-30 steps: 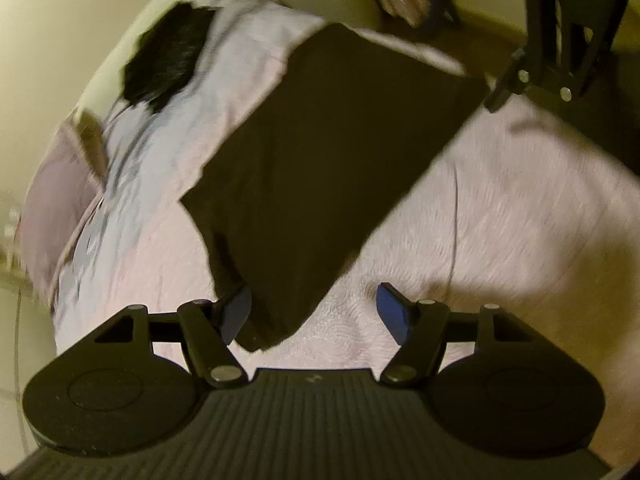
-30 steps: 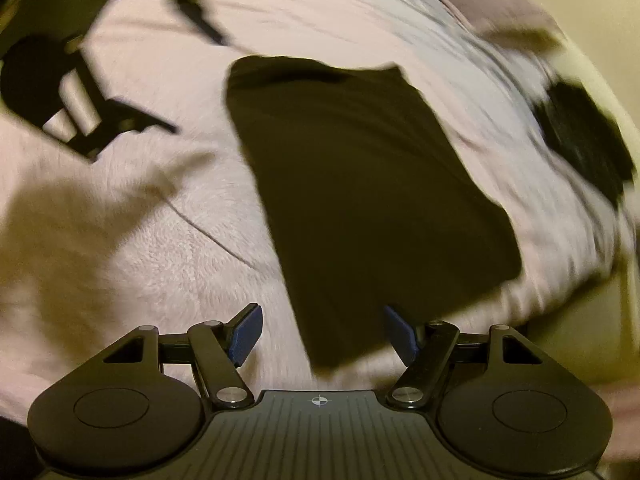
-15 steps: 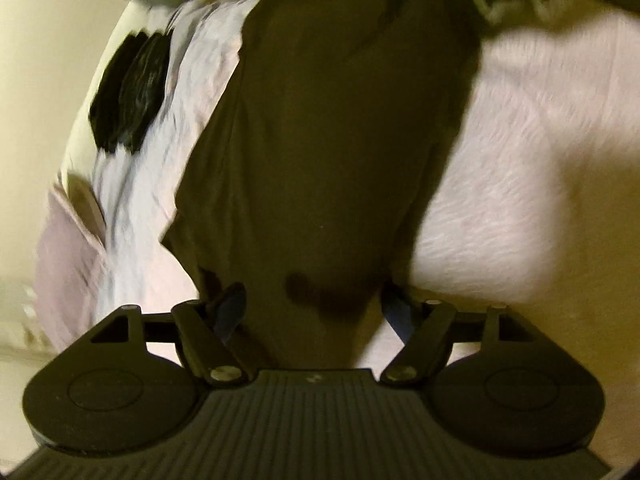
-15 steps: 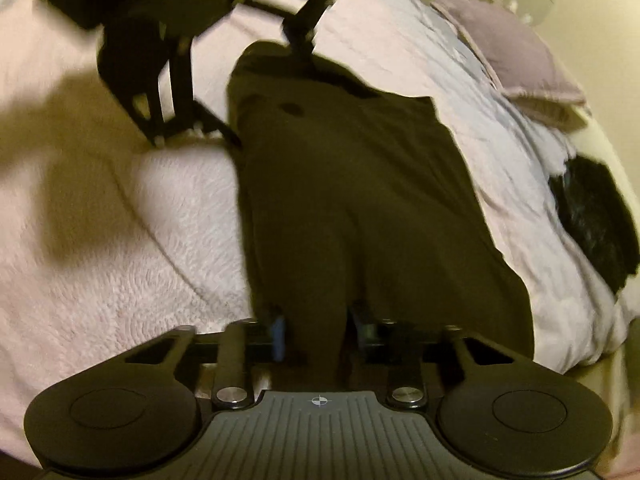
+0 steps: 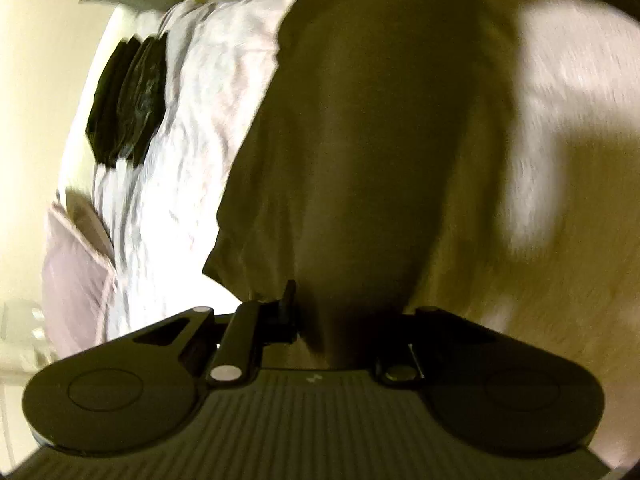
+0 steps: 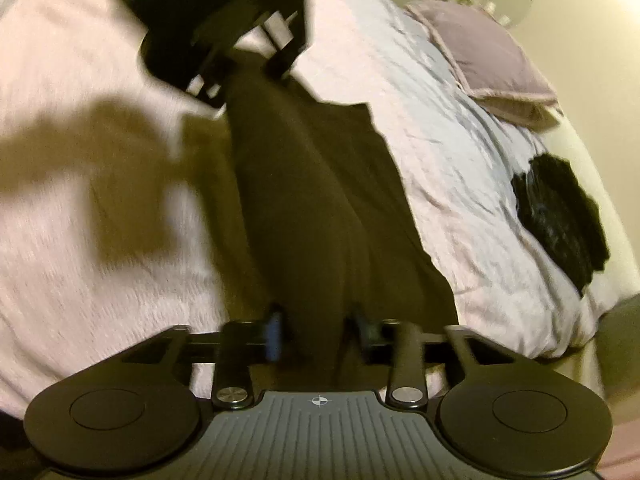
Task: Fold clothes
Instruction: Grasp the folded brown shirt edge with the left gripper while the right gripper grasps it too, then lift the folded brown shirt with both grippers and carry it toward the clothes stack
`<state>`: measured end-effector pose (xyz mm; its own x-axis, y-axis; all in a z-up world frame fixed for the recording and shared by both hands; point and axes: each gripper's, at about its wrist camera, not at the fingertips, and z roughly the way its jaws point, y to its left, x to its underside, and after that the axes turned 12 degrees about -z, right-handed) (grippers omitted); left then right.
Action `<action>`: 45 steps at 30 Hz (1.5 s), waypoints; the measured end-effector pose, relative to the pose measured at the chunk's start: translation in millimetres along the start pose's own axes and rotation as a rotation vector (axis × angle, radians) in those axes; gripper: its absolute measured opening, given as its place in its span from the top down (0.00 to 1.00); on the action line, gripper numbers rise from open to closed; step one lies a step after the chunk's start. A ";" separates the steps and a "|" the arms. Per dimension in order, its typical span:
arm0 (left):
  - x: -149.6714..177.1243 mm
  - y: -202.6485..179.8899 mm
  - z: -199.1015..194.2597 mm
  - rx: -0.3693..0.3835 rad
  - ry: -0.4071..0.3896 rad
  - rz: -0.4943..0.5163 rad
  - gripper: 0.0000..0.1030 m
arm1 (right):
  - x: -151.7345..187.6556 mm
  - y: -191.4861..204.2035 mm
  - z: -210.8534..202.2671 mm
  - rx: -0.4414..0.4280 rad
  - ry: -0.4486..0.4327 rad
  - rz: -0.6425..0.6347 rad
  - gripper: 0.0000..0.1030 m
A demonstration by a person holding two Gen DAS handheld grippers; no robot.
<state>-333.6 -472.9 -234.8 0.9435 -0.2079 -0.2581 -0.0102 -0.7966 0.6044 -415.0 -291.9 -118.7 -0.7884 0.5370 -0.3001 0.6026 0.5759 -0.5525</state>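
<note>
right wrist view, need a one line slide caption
Right gripper and left gripper pinch opposite ends of a dark garment over the bed.

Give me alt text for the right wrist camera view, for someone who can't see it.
The right claw is shut on one end of a dark garment, which stretches across a pale pink bedspread to the left claw gripping the far end. A lilac pillow and a black crumpled item lie to the right.

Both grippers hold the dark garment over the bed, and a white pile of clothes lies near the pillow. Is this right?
Not quite: that pile of clothes is black, as the right wrist view shows. The rest stands: the left gripper and right gripper hold the dark garment over the bed, near the pillow.
</note>
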 end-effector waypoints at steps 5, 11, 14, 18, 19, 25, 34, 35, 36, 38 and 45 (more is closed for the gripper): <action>-13.3 15.1 -6.5 0.061 0.023 -0.084 0.89 | 1.5 27.7 36.9 0.051 0.037 -0.085 0.35; -13.3 16.9 -13.6 0.073 0.037 -0.073 0.89 | 14.4 21.1 51.0 0.028 0.066 -0.055 0.47; -14.5 19.8 -26.6 0.077 0.037 -0.064 0.89 | 19.0 -0.2 20.6 -0.006 0.026 -0.009 0.74; -23.4 20.0 -55.7 0.064 0.014 -0.047 0.89 | 22.6 -30.4 -20.7 -0.011 0.013 0.018 0.76; -25.6 18.8 -64.9 0.056 0.007 -0.045 0.89 | 22.5 -36.1 -30.7 -0.003 0.014 0.015 0.76; -39.2 16.0 -113.2 0.030 -0.027 -0.077 0.89 | 16.8 -47.1 -90.5 0.022 0.025 -0.003 0.76; -79.7 22.7 -153.7 -0.004 -0.036 -0.141 0.89 | 30.6 -72.5 -147.5 0.005 0.001 0.002 0.76; -87.1 25.5 -154.0 -0.008 -0.032 -0.155 0.89 | 35.5 -82.9 -147.9 0.004 -0.008 -0.002 0.76; -94.9 28.8 -153.9 -0.011 -0.026 -0.170 0.89 | 40.5 -93.2 -148.4 0.004 -0.018 -0.006 0.76; -116.1 36.4 -149.2 -0.019 -0.014 -0.199 0.89 | 50.8 -114.3 -149.2 0.003 -0.037 -0.012 0.76; -218.5 72.7 -118.0 -0.069 0.017 -0.308 0.89 | 112.2 -210.6 -142.5 0.010 -0.080 -0.003 0.76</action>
<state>-501.5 -418.4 -45.6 0.9041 0.0471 -0.4248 0.2989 -0.7800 0.5498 -612.7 -265.1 74.9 -0.7979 0.4838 -0.3595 0.5991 0.5713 -0.5610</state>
